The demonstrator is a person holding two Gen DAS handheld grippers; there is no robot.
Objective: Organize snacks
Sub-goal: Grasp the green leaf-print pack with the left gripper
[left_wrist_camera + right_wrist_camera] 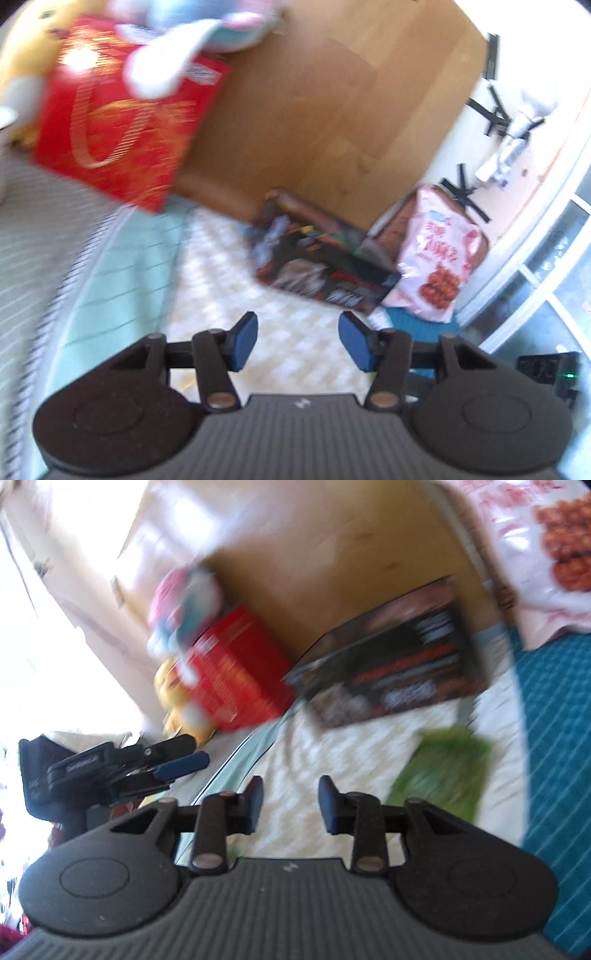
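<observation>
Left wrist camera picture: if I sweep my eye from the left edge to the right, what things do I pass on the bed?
Red gift box with a plush toy on top → dark snack box leaning by the wooden headboard → pink snack bag. The left gripper hangs open below, holding nothing.

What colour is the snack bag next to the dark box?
Pink bag, with a reddish snack picture; clearest in the left wrist view.

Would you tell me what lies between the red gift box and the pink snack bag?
In the left wrist view, the dark snack box lies between the red gift box and the pink snack bag, against the wooden headboard.
</observation>
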